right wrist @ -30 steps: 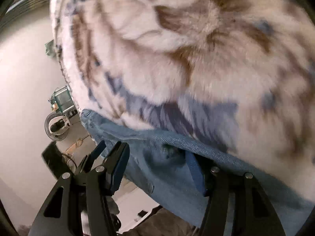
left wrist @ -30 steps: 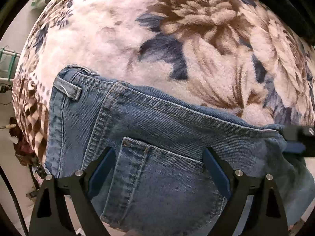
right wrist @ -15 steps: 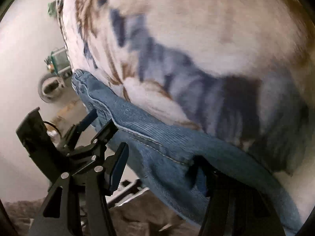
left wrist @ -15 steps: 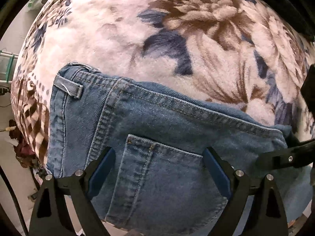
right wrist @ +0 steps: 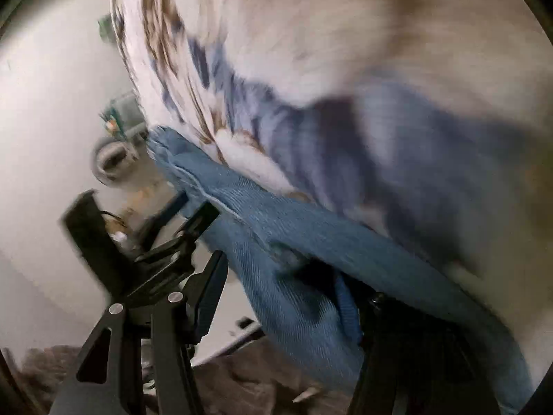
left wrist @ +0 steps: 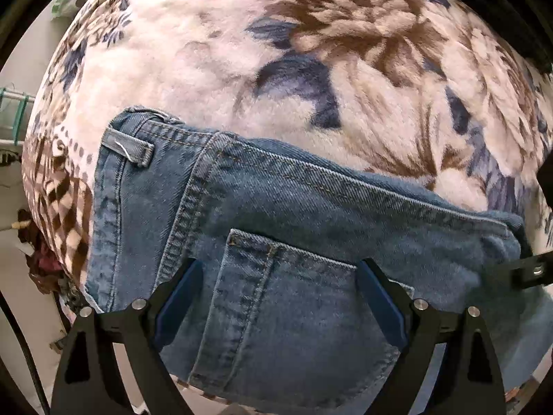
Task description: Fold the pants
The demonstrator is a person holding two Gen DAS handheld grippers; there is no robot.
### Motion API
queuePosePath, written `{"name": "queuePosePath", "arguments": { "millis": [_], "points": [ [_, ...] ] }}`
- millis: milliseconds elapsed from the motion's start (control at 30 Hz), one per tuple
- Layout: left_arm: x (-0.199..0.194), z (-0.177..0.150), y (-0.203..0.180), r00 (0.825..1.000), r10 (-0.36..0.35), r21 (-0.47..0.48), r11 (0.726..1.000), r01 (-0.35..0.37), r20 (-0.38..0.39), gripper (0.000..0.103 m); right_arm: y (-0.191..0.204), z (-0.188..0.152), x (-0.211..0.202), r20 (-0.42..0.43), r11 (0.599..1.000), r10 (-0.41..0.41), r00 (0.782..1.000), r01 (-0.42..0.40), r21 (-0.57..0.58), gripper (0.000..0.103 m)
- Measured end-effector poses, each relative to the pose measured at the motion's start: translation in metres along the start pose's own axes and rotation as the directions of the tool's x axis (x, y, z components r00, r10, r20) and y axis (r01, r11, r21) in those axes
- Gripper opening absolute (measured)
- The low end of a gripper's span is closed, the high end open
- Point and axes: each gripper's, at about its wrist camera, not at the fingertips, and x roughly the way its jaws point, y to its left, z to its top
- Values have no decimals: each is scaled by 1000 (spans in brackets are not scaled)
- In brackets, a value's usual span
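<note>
Blue denim pants (left wrist: 311, 214) lie on a floral fleece blanket (left wrist: 276, 69), waistband and belt loop (left wrist: 128, 148) at the left, back pocket (left wrist: 276, 294) in the middle. My left gripper (left wrist: 276, 283) is open, its fingers spread either side of the pocket, just above the denim. My right gripper (right wrist: 280, 276) is open at the pants' other end; the denim edge (right wrist: 293, 242) hangs between its fingers. This view is blurred. Its black frame also shows at the right edge of the left wrist view (left wrist: 528, 269).
The blanket's edge drops off at the left, with a green rack (left wrist: 13, 110) and clutter (left wrist: 38, 263) on the floor beyond. In the right wrist view the left gripper's black frame (right wrist: 138, 242) sits at the left, over pale floor.
The pants have shifted slightly down and toward me in the left wrist view. The right gripper has swung and tilted along the denim edge; its view is motion-blurred.
</note>
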Motion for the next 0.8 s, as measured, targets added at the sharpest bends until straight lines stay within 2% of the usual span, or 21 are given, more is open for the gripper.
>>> {"name": "queuePosePath", "arguments": {
  "millis": [133, 167, 200, 300, 400, 433, 467, 533, 567, 600, 700, 733, 800],
  "points": [
    [1, -6, 1, 1000, 4, 9, 1000, -3, -14, 92, 15, -6, -26, 49, 999, 34, 998, -32, -38, 44],
    [2, -8, 3, 1000, -2, 8, 1000, 2, -15, 92, 14, -13, -36, 59, 998, 26, 998, -22, -53, 26],
    [2, -9, 4, 1000, -13, 6, 1000, 13, -15, 92, 7, -22, -46, 71, 999, 1, 997, 2, -46, 14],
    [3, -12, 5, 1000, -16, 15, 1000, 16, -14, 92, -10, -44, -66, 160, 1000, 1, 987, -3, 12, 8],
    [5, -13, 6, 1000, -18, 19, 1000, 18, -16, 92, -17, -55, -73, 213, 998, -48, 976, 38, 50, 6],
    [5, -12, 8, 1000, -20, 19, 1000, 21, -17, 92, -22, -57, -87, 252, 997, -46, 967, 28, 74, 5],
    [4, -13, 9, 1000, -21, 18, 1000, 21, -19, 92, -20, -46, -90, 306, 995, -46, 951, 15, 103, 4],
    [3, -10, 13, 999, -25, 12, 1000, 26, -28, 92, -29, -46, -120, 400, 990, -47, 915, -9, 138, 4],
    [0, -9, 15, 999, -33, 4, 999, 33, -23, 92, -27, -48, -133, 425, 989, -97, 900, 37, 146, 4],
    [-5, -7, 15, 999, -39, 0, 999, 39, -15, 92, -20, -51, -138, 429, 987, -132, 894, 79, 139, 5],
    [-25, -1, 10, 997, -74, 1, 997, 74, 28, 92, 1, -64, -141, 340, 998, -61, 938, 50, 41, 6],
    [-30, 1, 8, 996, -80, 7, 997, 80, 39, 92, 14, -68, -120, 274, 998, -56, 960, 56, 8, 6],
    [-39, 6, 1, 994, -92, 23, 996, 90, 62, 92, 14, -77, -88, 137, 998, -68, 988, 69, -2, 7]
  ]
}}
